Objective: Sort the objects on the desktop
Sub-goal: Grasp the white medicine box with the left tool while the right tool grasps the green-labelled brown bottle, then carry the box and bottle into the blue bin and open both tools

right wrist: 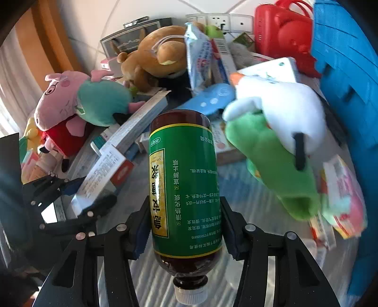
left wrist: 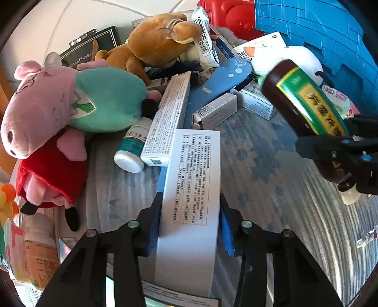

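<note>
My left gripper [left wrist: 191,198] is shut on a long white medicine box [left wrist: 191,177] with printed text, its blue pads pressing both long sides. In the right wrist view the same gripper [right wrist: 78,196] holds that box [right wrist: 101,172] at the lower left. A brown syrup bottle [right wrist: 186,179] with a green and yellow label sits cap-down between the pads of my right gripper [right wrist: 185,207], which is shut on it. From the left wrist view the bottle [left wrist: 307,99] and the right gripper [left wrist: 342,146] hang at the right, above the cloth.
A pink pig plush [left wrist: 70,106], a brown bear plush [left wrist: 160,40], a white pill bottle [left wrist: 132,151] and several medicine boxes crowd the far cloth. A blue basket [left wrist: 330,35] and a red case [left wrist: 231,14] stand at the back right. A white and green plush [right wrist: 278,132] lies right.
</note>
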